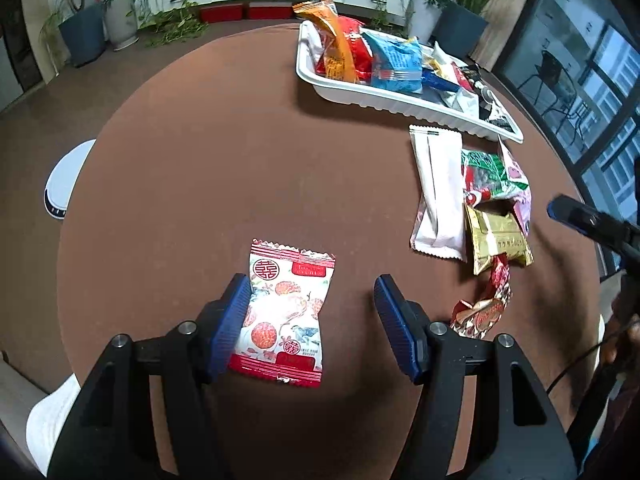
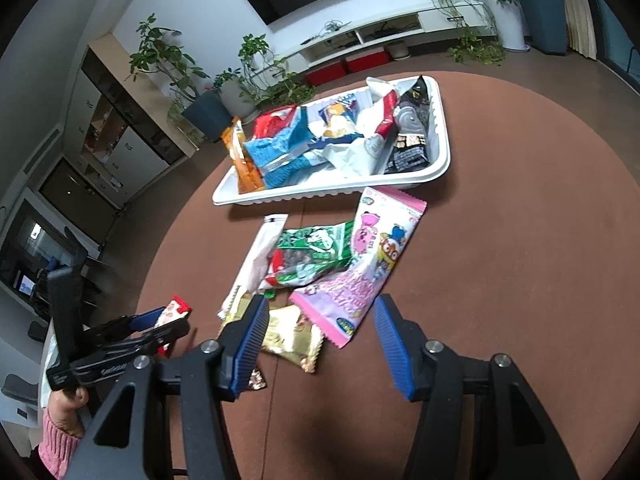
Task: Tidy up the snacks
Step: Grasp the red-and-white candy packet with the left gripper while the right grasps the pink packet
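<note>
Here, on the left, the left gripper hangs low over the brown counter with its fingers spread wide. A white-and-red patterned snack packet lies flat between them, touching the left blue pad and clear of the other one. Further right on the counter sits a loose heap of snacks: a long white packet, a green-and-red packet lying partly on it, a gold packet at the near edge and a pink cartoon packet on the right side. The right gripper hovers over this heap, fingers apart and gripping nothing, the gold and pink packets showing between them. Beyond the heap stands the white tray, already crowded with orange, red, blue, white and black snack bags.
</note>
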Tool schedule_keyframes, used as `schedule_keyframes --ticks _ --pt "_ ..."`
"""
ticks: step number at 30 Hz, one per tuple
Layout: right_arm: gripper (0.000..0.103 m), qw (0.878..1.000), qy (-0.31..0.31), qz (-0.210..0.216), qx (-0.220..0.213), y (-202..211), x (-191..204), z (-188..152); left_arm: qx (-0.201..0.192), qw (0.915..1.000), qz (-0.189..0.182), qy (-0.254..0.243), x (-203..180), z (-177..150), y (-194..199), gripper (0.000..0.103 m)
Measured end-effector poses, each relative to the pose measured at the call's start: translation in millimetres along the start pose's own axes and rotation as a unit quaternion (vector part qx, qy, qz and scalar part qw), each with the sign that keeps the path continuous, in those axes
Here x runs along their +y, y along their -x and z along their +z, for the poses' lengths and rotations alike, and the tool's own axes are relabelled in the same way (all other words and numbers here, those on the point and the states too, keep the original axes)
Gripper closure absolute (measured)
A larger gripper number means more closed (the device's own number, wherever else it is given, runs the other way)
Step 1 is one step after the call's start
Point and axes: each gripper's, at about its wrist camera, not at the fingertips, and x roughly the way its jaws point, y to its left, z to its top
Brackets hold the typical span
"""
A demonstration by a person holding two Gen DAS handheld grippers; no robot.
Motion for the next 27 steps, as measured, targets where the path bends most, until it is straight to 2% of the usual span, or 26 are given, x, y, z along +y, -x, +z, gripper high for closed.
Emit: schedule_keyframes --ticks 11,18,23,25,27 --pt "0.045 0.999 -0.019 -0.042 0.013 -27.4 -16.9 14.6 -0.005 0.9997 0.005 -0.024 0.2 -2.6 1.2 0.048" --pt "0.045 0.996 0.008 -0.083 0.020 -33.4 -16.9 25.0 -0.010 0.9996 0.007 -0.027 -0.4 -1.3 -0.4 0.048" --pt "0.044 0.992 0.044 -0.111 0.029 -41.8 -6.6 29.0 -0.014 0.9986 0.017 -0.048 -4.7 -3.6 -1.2 0.048" --pt "0.044 0.990 0.060 -0.123 0.031 -46.1 -1.5 29.5 -0.018 0.9976 0.027 -0.062 -7.0 -5.1 -1.5 0.052" --pt "0.049 0.987 0.081 -0.138 0.031 -50.2 3.2 28.4 -0.028 0.9968 0.025 -0.071 -7.0 -6.5 -0.7 0.062"
